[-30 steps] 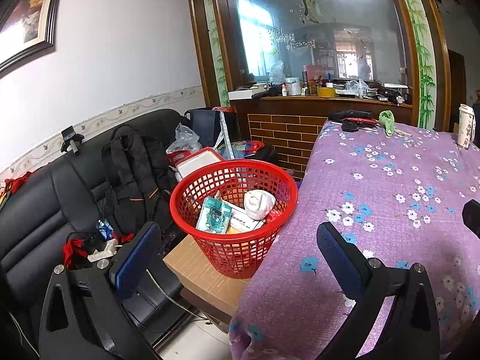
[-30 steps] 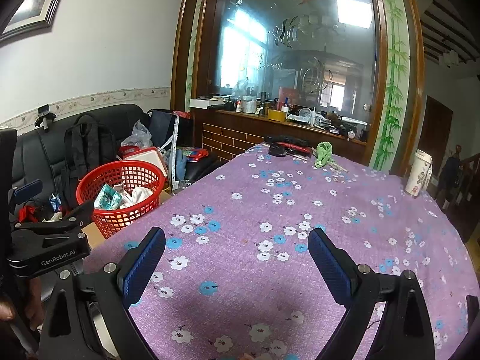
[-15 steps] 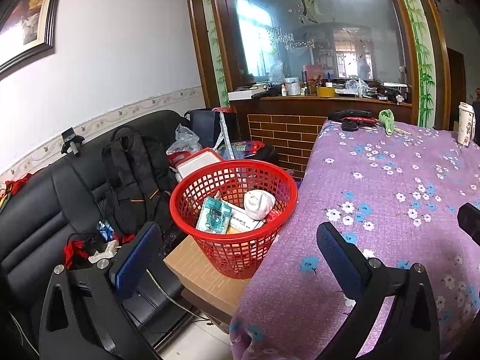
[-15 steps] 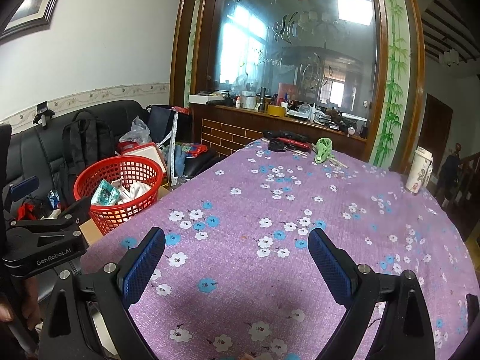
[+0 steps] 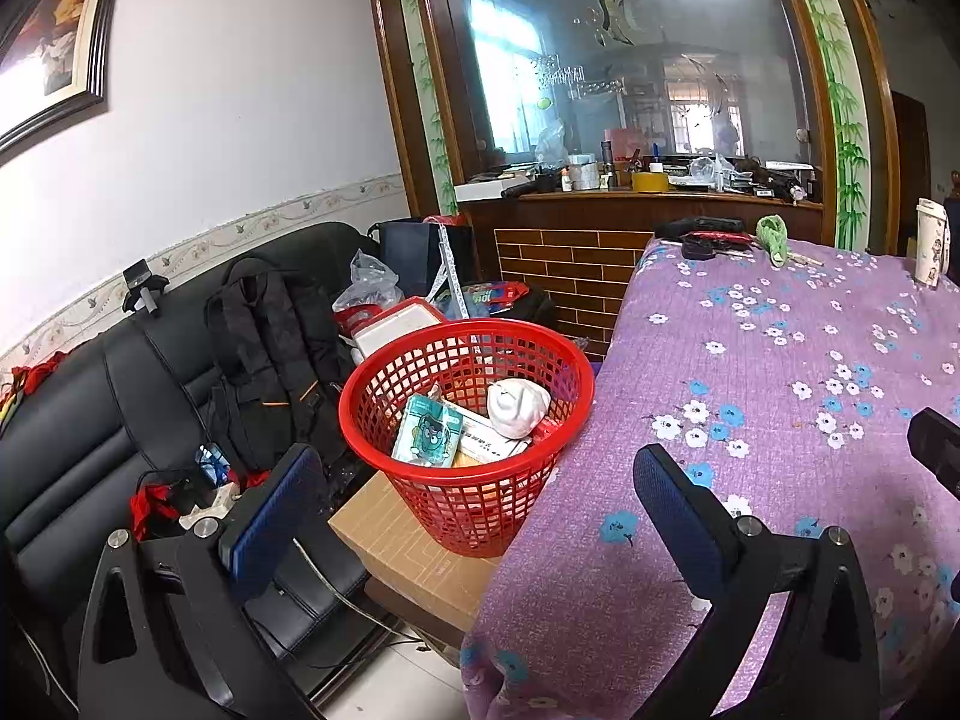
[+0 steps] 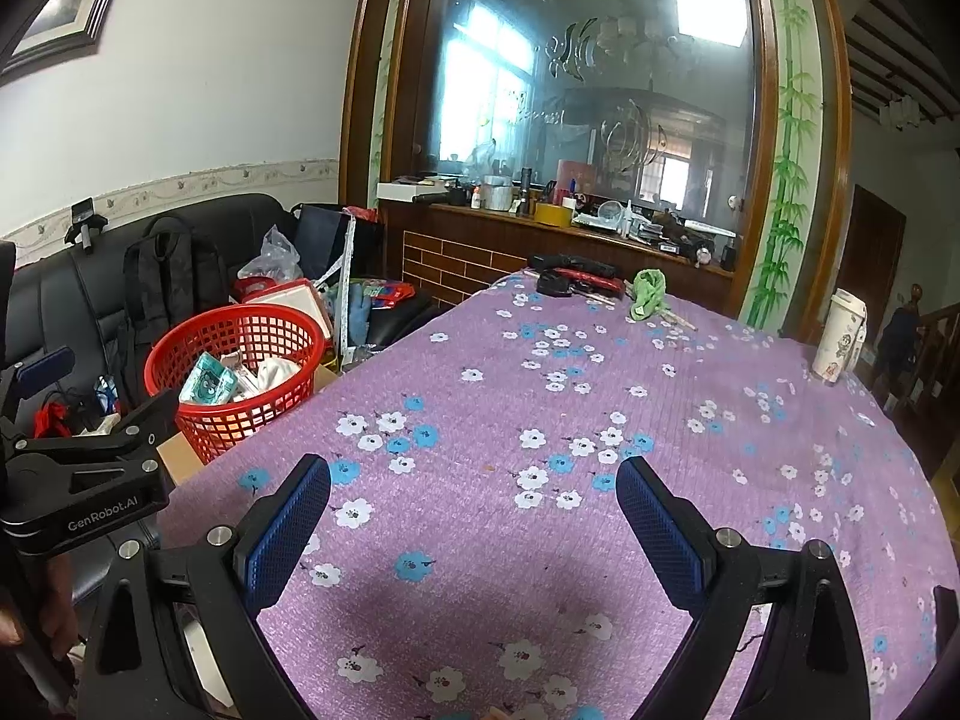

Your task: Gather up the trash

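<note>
Left wrist view: both grippers spread wide, nothing held.
Left gripper [image 5: 474, 492] & right gripper [image 6: 474, 510] empty; trash sits in red basket [image 5: 465, 420] at 12 o'clock. Wrappers, crumpled tissue [image 5: 516, 408] look light, soft — pinch mid-body.

A purple flowered tablecloth [image 6: 690, 420] spreads ahead of the right claw. At its far end lie a green cloth [image 6: 648, 291] and a black and red bundle [image 6: 576, 276]; a white cup [image 6: 840, 336] stands far right. Left of the left claw sits a black sofa [image 5: 78, 396] with a backpack [image 5: 270, 324]; a cardboard box [image 5: 408, 552] lies ahead.
</note>
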A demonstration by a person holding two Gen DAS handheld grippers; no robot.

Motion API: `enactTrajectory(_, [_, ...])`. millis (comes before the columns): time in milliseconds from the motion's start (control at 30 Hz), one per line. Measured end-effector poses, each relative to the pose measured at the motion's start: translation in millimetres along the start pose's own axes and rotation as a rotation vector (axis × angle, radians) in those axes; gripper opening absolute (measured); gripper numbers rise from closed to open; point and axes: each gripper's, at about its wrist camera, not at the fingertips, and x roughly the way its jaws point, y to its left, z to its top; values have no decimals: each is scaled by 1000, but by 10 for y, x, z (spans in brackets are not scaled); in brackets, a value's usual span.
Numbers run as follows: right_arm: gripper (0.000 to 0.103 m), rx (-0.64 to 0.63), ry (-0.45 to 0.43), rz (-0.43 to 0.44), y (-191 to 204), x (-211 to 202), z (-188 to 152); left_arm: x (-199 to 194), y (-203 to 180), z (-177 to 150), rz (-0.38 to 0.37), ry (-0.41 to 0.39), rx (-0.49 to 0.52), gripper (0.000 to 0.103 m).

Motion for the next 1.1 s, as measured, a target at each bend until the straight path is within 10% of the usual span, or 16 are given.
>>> enactTrajectory(1100, [98,8,26,-2,-13,73,-70,-4,-46,-3,-10,0,10,103])
